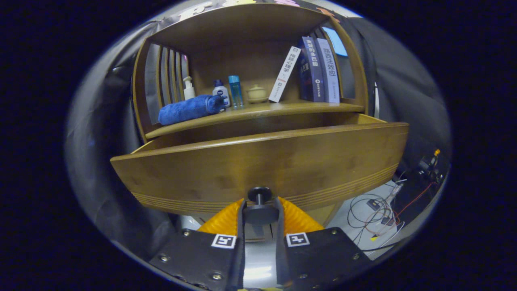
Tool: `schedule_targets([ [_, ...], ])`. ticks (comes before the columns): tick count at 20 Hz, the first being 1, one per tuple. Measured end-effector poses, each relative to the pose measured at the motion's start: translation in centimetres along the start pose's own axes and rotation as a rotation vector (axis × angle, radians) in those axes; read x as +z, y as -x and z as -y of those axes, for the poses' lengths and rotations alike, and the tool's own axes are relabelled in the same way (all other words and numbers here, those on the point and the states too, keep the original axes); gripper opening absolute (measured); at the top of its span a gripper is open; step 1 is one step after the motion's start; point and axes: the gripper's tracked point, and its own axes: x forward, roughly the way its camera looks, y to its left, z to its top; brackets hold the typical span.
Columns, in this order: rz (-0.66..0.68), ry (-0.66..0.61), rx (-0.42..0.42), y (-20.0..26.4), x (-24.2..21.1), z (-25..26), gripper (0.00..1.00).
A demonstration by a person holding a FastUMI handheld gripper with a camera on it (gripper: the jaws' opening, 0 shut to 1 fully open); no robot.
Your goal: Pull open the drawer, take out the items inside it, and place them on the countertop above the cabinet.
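At the bottom centre of the frame the gripper (pixel 260 212) has its two fingers drawn in on either side of the dark round knob (pixel 259 195), both pressing on its wide disc so that the knob is pinched between them; the knob's narrow stem runs forward into the drawer front. The fingers point straight ahead and level, square to the wood, with a flat plate bearing a square printed marker at the base of each. The drawer (pixel 258 165) spans the middle of the frame, pulled out from the cabinet so that its bowed front of smooth, warm brown wood stands nearest the fingers, with a band of fine grooved lines along its lower edge; its inside is hidden behind the front panel, so its contents cannot be told. Beyond and above it lies the countertop (pixel 282 108), a wooden shelf beneath a curved wooden hood with slatted sides. On it, towards the upper left, a rolled blue towel (pixel 190 109) of plush cloth lies on its side, with a white pump bottle (pixel 188 89) behind it, then a white bottle with a blue cap (pixel 220 93), a clear blue bottle (pixel 236 91) and a small pale lidded cup (pixel 256 93). To the upper right several books (pixel 317 70) stand, one white book (pixel 284 74) leaning against them. At the lower right, loose cables (pixel 377 210) lie tangled on the pale floor.
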Motion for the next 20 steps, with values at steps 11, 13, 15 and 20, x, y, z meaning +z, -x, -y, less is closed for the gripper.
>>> schedule_targets([
  [11, -0.055, 0.003, -0.041, 6.3, -3.9, 0.8, 0.25],
  [13, -0.058, 0.003, -0.036, 6.3, -4.0, 0.7, 0.25],
  [15, -0.08, 0.008, -0.035, 6.3, -4.1, 0.9, 0.28],
  [20, -0.029, 0.068, -0.07, 9.6, -1.6, 0.4, 0.44],
])
